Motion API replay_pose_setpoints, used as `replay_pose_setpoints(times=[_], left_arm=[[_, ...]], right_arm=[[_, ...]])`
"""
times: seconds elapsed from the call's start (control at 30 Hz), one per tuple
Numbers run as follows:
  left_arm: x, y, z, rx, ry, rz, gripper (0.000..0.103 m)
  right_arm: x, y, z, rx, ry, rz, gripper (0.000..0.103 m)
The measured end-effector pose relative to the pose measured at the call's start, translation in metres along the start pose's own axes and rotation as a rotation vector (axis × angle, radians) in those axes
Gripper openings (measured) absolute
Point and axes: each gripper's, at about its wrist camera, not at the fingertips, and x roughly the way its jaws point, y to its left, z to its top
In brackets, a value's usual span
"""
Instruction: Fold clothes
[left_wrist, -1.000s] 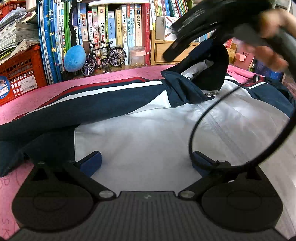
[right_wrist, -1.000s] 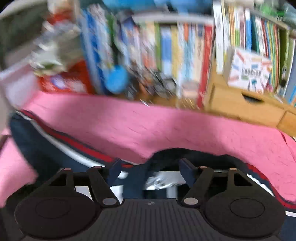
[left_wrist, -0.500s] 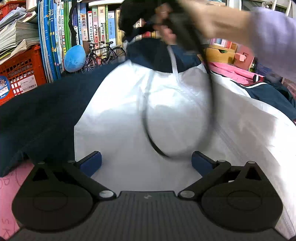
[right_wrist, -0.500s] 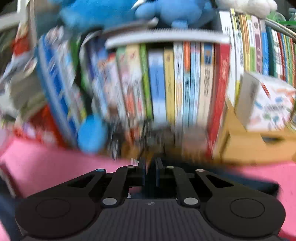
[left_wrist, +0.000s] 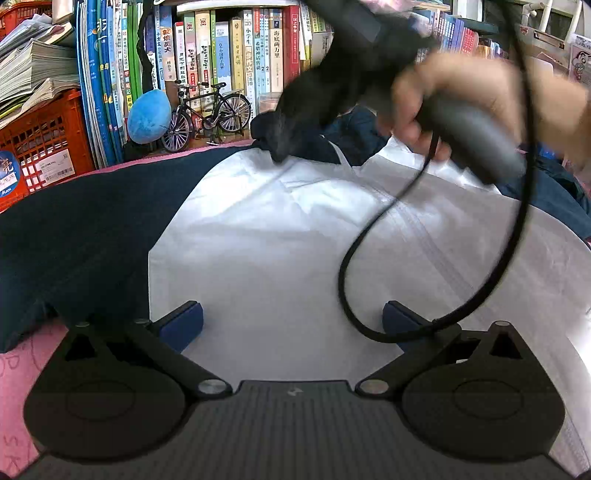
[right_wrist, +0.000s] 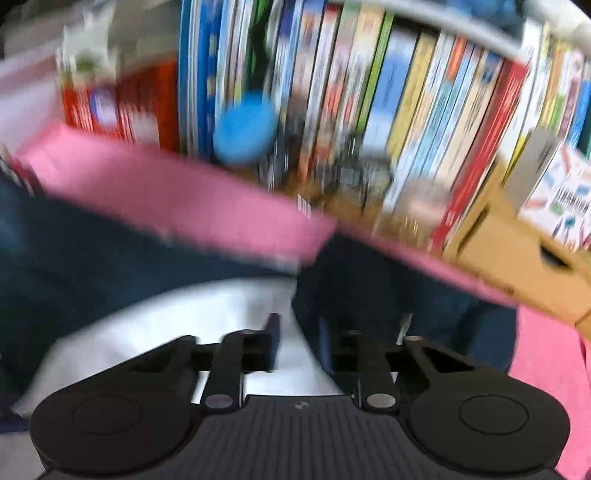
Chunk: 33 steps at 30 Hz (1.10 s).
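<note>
The navy-and-white windbreaker jacket of thin synthetic cloth (left_wrist: 280, 236) lies spread over the pink cloth-covered tabletop (right_wrist: 177, 192), its white panel uppermost in the middle and its navy sleeve reaching toward the left edge, while the far edge of the tabletop runs along a shelf of upright books (left_wrist: 229, 62). The left gripper (left_wrist: 291, 321) sits low over the near part of the white panel with its 2 blue-padded fingers spread wide and nothing between them. The right gripper (right_wrist: 299, 332), gripped by a hand (left_wrist: 461, 107), is at the jacket's far part near the navy collar; its jaws are narrow and opening, and a fold where white meets navy cloth lies in the gap, though blur hides whether the pads are pressing on it. The step in hand looks like laying the far part of the jacket down over the white panel. To do it well, let the cloth settle flat before the fingers clear it, draw the gripper straight up so the fold is not dragged, and keep the black cable (left_wrist: 424, 221) that loops across the panel from catching the cloth. The left gripper could press the near hem to stop the slippery cloth sliding toward the near edge
</note>
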Motion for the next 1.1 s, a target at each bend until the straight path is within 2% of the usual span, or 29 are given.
replay_pose_setpoints(times=[0.03, 0.17, 0.23, 0.27, 0.33, 0.4, 0.43, 0.47, 0.5, 0.57, 0.7, 0.73, 0.77, 0.83, 0.9, 0.93, 1.0, 1.1], left_arm=[[0.000, 0.000, 0.000, 0.000, 0.000, 0.000, 0.103], [-0.001, 0.000, 0.000, -0.001, 0.000, 0.000, 0.103], [-0.002, 0.000, 0.000, -0.001, 0.000, 0.000, 0.103], [-0.002, 0.000, 0.000, -0.002, 0.000, 0.000, 0.103], [-0.004, 0.000, 0.000, -0.002, 0.001, 0.000, 0.103], [-0.004, 0.000, 0.001, -0.002, 0.002, 0.001, 0.103], [-0.004, 0.000, 0.002, -0.002, 0.002, 0.001, 0.103], [-0.004, 0.000, 0.002, -0.002, 0.002, 0.001, 0.103], [-0.004, 0.000, 0.002, -0.002, 0.002, 0.001, 0.103], [-0.004, 0.000, 0.002, -0.002, 0.002, 0.001, 0.103], [-0.005, 0.000, 0.002, -0.002, 0.003, 0.002, 0.103], [-0.005, 0.000, 0.002, -0.002, 0.003, 0.002, 0.103], [-0.005, 0.000, 0.002, -0.002, 0.003, 0.002, 0.103], [-0.005, 0.000, 0.002, -0.001, 0.004, 0.002, 0.103], [-0.005, 0.000, 0.002, -0.001, 0.004, 0.003, 0.103], [-0.004, 0.000, 0.003, -0.001, 0.004, 0.003, 0.103], [-0.005, 0.000, 0.003, -0.002, 0.005, 0.003, 0.103], [-0.005, 0.000, 0.003, -0.001, 0.005, 0.003, 0.103]], right_arm=[[0.014, -0.003, -0.002, 0.038, 0.014, -0.010, 0.013], [0.051, -0.027, 0.024, 0.194, -0.031, 0.024, 0.006], [0.068, -0.037, 0.036, 0.251, -0.040, 0.015, 0.005], [0.074, -0.042, 0.041, 0.284, -0.050, 0.018, 0.009], [0.064, -0.055, 0.040, 0.379, -0.077, 0.075, 0.013], [0.037, -0.063, 0.027, 0.413, -0.147, 0.157, 0.018], [0.020, -0.065, 0.019, 0.396, -0.172, 0.164, 0.033], [0.003, -0.067, 0.009, 0.371, -0.187, 0.140, 0.044], [-0.012, -0.070, -0.003, 0.342, -0.195, 0.104, 0.048], [-0.036, -0.078, -0.030, 0.295, -0.194, 0.048, 0.049], [-0.031, -0.103, -0.075, 0.296, -0.068, -0.023, 0.049], [-0.022, -0.110, -0.080, 0.312, -0.073, -0.049, 0.048], [-0.013, -0.117, -0.086, 0.328, -0.081, -0.074, 0.060], [0.005, -0.132, -0.089, 0.363, -0.123, -0.112, 0.063], [0.023, -0.139, -0.078, 0.370, -0.171, -0.190, 0.082], [0.028, -0.144, -0.073, 0.412, -0.172, -0.230, 0.087], [0.024, -0.151, -0.066, 0.486, -0.176, -0.230, 0.078], [-0.016, -0.147, -0.084, 0.442, -0.249, -0.150, 0.076]])
